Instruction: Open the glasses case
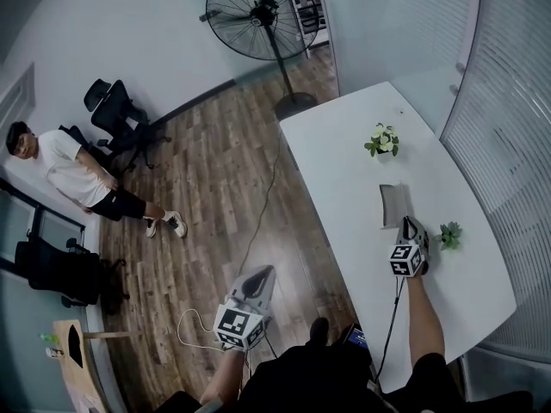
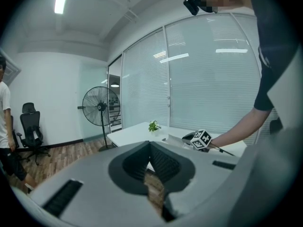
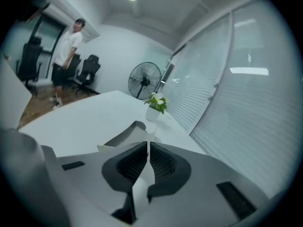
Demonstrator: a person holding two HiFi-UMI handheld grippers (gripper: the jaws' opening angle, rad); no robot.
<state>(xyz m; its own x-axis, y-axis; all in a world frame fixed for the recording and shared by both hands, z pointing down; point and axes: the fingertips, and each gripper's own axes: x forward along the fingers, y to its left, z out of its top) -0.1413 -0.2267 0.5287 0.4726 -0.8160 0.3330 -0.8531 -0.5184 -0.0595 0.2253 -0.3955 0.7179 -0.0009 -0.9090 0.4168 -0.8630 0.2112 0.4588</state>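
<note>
A: If you look down from the head view, where is the glasses case (image 1: 394, 203)?
B: It lies on the white table (image 1: 362, 265), about in the middle, and it is grey. A little plant (image 1: 382, 141) in a white pot stands farther off on the table. A small green plant (image 1: 449, 234) sits near the case, on its right.
A: Is the lid up?
B: I cannot tell. One side looks darker, that is all.
A: What about the right gripper (image 1: 411, 222)?
B: Its tip is right at the near corner of the case. In the right gripper view the two fingers (image 3: 128, 162) are squeezed close, with only a thin slit between them, and the corner of the case goes in at the tips. It looks like they nip the edge of the case.
A: And the left gripper (image 1: 263, 275)?
B: It is off the table, over the wood floor (image 1: 215, 188), well apart from the case. In the left gripper view its fingers (image 2: 165, 164) are pressed together at the tips. Nothing is between them. You can see a bit of floor through the gap lower down.
A: What else is in the room?
B: A big fan (image 1: 258, 11) on a stand, past the far end of the table. A person (image 1: 65, 166) in a white shirt stands by some black chairs (image 1: 112, 110), far off to the left.
</note>
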